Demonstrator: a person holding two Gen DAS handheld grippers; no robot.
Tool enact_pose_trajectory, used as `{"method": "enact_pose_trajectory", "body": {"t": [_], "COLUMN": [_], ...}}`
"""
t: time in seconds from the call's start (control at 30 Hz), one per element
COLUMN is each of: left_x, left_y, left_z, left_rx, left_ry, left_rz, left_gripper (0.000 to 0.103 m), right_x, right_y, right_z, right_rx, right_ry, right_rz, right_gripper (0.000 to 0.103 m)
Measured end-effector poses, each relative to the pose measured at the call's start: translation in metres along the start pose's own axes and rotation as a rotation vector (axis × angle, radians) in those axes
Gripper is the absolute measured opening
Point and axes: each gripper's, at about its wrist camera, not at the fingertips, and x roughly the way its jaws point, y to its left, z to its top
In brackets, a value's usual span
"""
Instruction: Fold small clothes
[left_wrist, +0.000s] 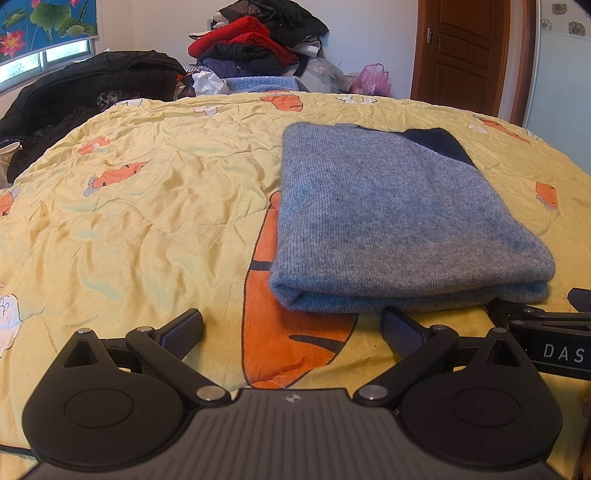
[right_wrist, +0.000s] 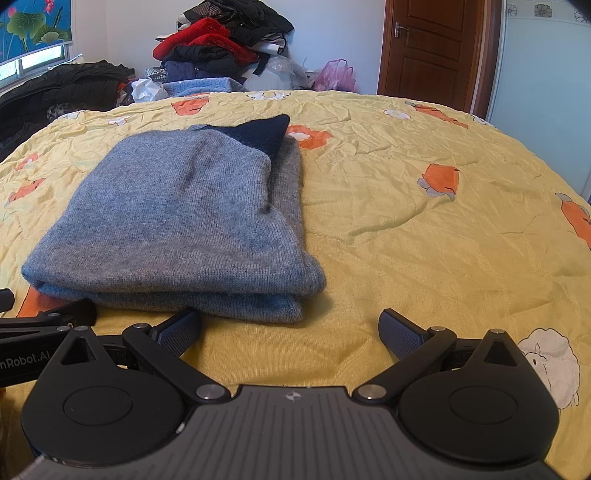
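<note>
A grey-blue knit sweater (left_wrist: 399, 214) lies folded in a flat rectangle on the yellow quilt (left_wrist: 147, 206), with a dark navy part at its far corner. It also shows in the right wrist view (right_wrist: 177, 221). My left gripper (left_wrist: 291, 328) is open and empty, just short of the sweater's near edge, its right finger almost under the fold. My right gripper (right_wrist: 290, 328) is open and empty at the sweater's near right corner. Part of the right gripper (left_wrist: 546, 339) shows at the right edge of the left wrist view, and part of the left gripper (right_wrist: 48, 325) at the left edge of the right wrist view.
The yellow quilt (right_wrist: 424, 206) has orange carrot and white sheep prints. A heap of red and black clothes (left_wrist: 255, 40) stands behind the bed, with black coats (left_wrist: 92, 88) at the left, a pink bag (left_wrist: 373, 79), and a brown door (left_wrist: 458, 51) at the back right.
</note>
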Motion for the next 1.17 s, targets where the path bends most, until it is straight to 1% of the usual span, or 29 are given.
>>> {"method": "enact_pose_trajectory", "body": {"t": [0.13,0.2,0.43,0.67,0.83,0.9,0.97,1.0,1.07,1.17], "left_x": [-0.001,-0.004,-0.024,-0.049,-0.054,-0.059,-0.064,-0.066,-0.068,-0.061], "left_y": [0.003,0.006,0.009,0.005,0.006,0.005,0.005,0.005,0.007,0.009], "left_z": [0.004,0.004,0.001,0.013,0.017,0.015,0.015,0.016,0.019,0.023], "left_rx": [0.01,-0.001,-0.022,-0.025,-0.028,-0.02,-0.012,-0.012,-0.012,0.038], "left_ry": [0.036,0.045,0.038,-0.018,-0.033,-0.066,-0.107,-0.117,-0.122,-0.074], "left_rz": [-0.017,-0.022,-0.003,-0.022,-0.041,-0.034,-0.003,-0.002,-0.033,-0.081], "left_gripper": [0.103,0.103,0.103,0.103,0.103,0.103,0.103,0.103,0.103,0.103], "right_x": [-0.003,-0.008,-0.038,-0.051,-0.052,-0.052,-0.051,-0.051,-0.05,-0.044], "right_y": [-0.001,-0.004,-0.016,-0.017,-0.017,-0.018,-0.021,-0.022,-0.026,-0.04], "right_z": [0.003,0.004,0.002,0.007,0.008,0.009,0.011,0.013,0.016,0.025], "right_rx": [-0.012,-0.011,0.004,-0.005,-0.006,0.0,0.009,0.015,0.033,0.079], "right_ry": [0.014,0.024,-0.017,-0.03,-0.028,-0.024,-0.024,-0.025,-0.021,-0.006], "right_rz": [0.019,0.026,0.044,0.07,0.084,0.09,0.093,0.096,0.104,0.145], "right_gripper": [0.103,0.103,0.103,0.103,0.103,0.103,0.103,0.103,0.103,0.103]}}
